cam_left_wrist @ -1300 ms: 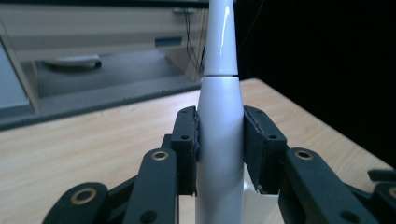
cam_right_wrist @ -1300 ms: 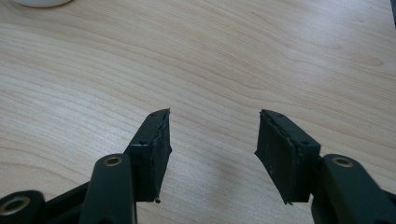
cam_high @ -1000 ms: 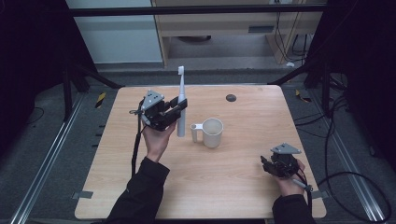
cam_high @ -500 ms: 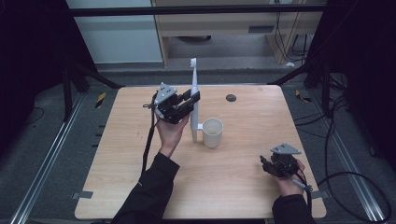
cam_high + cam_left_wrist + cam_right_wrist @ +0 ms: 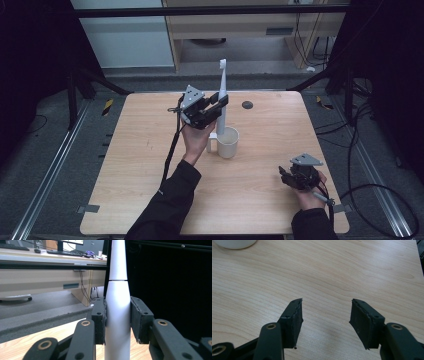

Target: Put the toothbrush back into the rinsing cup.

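Note:
My left gripper (image 5: pixel 216 106) is shut on a white electric toothbrush (image 5: pixel 221 95), held upright with its brush head up. Its lower end hangs at the rim of a cream mug (image 5: pixel 228 142) that stands in the middle of the wooden table (image 5: pixel 130 165). In the left gripper view the two black pads clamp the toothbrush (image 5: pixel 117 312) handle from both sides. My right gripper (image 5: pixel 289 178) rests low at the table's front right, open, with bare wood between its fingers (image 5: pixel 325 322). The mug's base (image 5: pixel 234 243) shows at the top left of the right gripper view.
A small dark round disc (image 5: pixel 247 105) lies near the table's far edge, right of the toothbrush. Beyond the table stand a wooden desk (image 5: pixel 235 30) and dark frame rails. Cables trail on the floor at the right.
My left gripper has carried the toothbrush rightward, from left of the mug to over its rim. The right gripper has stayed in place.

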